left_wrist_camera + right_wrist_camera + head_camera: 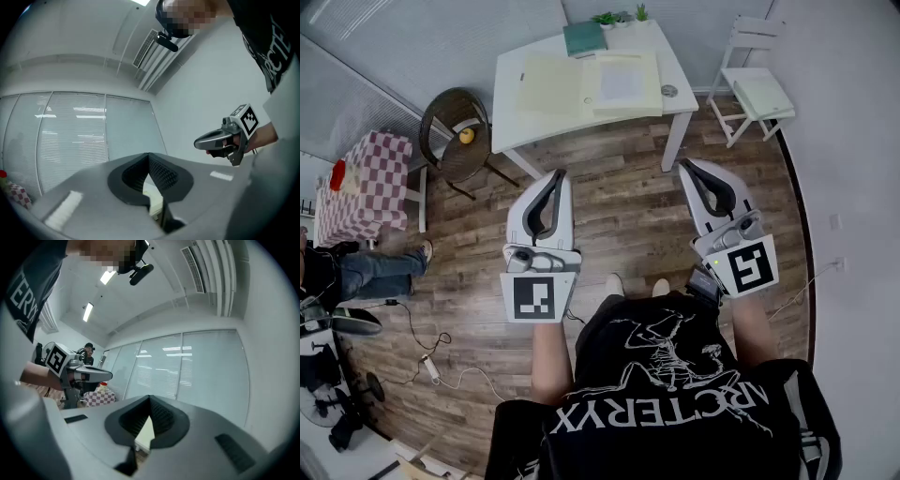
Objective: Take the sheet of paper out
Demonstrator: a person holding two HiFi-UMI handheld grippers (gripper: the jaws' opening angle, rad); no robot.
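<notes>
White capitals on the black shirt (675,403) read ARC'TERYX, upside down in the head view, next to a white skeleton emblem. Fragments of the same lettering show on the shirt in both gripper views, none of them whole. A black-and-white square marker (534,296) faces up on the left tool (558,175). Another marker (751,265) sits on the right tool (688,165). Both carry coded patterns, no letters. Print on the sheet (622,82) on the counter (508,122) is too small to read.
</notes>
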